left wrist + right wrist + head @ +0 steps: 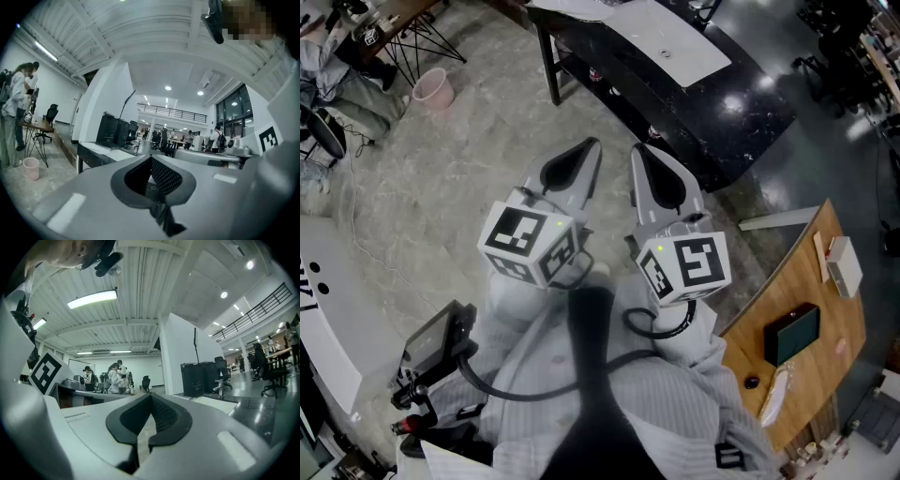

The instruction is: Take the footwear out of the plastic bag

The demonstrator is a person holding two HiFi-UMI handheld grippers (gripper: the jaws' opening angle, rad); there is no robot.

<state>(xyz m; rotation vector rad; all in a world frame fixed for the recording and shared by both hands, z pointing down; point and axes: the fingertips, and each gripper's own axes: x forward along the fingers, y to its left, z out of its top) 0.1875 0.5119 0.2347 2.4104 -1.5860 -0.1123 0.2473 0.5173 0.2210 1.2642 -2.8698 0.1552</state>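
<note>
No plastic bag and no footwear show in any view. In the head view both grippers are held close in front of the person's chest, side by side, jaws pointing away over the floor. The left gripper (592,142) is shut with nothing in it, and its marker cube (530,242) faces up. Beside it the right gripper (639,148) is shut and empty too. In the left gripper view the left gripper's (151,157) jaws meet in front of a distant hall. The right gripper's (151,394) jaws meet the same way in the right gripper view.
A black table (703,103) with a white sheet (670,42) stands ahead. A curved wooden table (811,319) at the right bears a dark box (794,333) and small items. A pink bucket (433,89) sits on the grey floor (441,187) far left. People stand in the distance.
</note>
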